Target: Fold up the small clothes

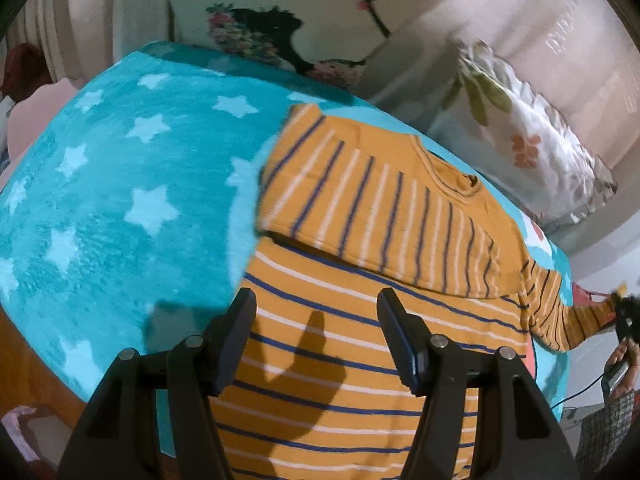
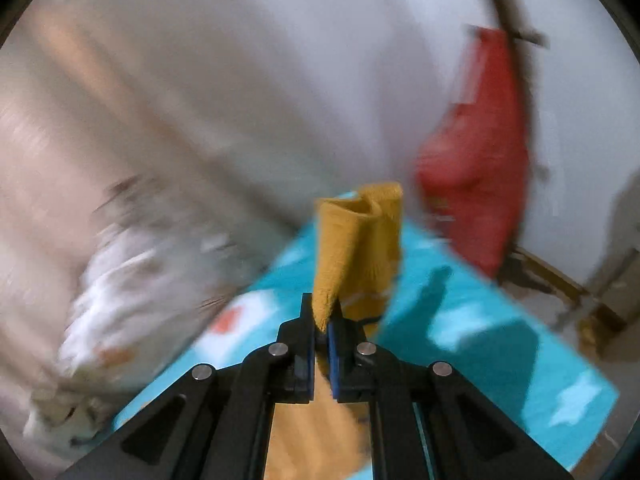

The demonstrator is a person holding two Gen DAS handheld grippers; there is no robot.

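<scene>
A small mustard-yellow sweater [image 1: 360, 320] with blue and white stripes lies on a teal star blanket [image 1: 120, 200]. Its left side and sleeve are folded over the body. My left gripper [image 1: 316, 312] is open and empty just above the sweater's lower body. The other sleeve [image 1: 568, 320] stretches off to the right, where my right gripper [image 1: 624, 320] holds its end. In the blurred right wrist view my right gripper [image 2: 321, 320] is shut on the yellow sleeve cuff [image 2: 356, 240], lifted above the blanket [image 2: 480, 340].
A floral pillow [image 1: 520, 140] lies at the blanket's far right, and it shows blurred in the right wrist view [image 2: 120, 300]. A printed white cushion [image 1: 280, 20] stands behind. A red bag [image 2: 480, 152] hangs past the blanket's far edge.
</scene>
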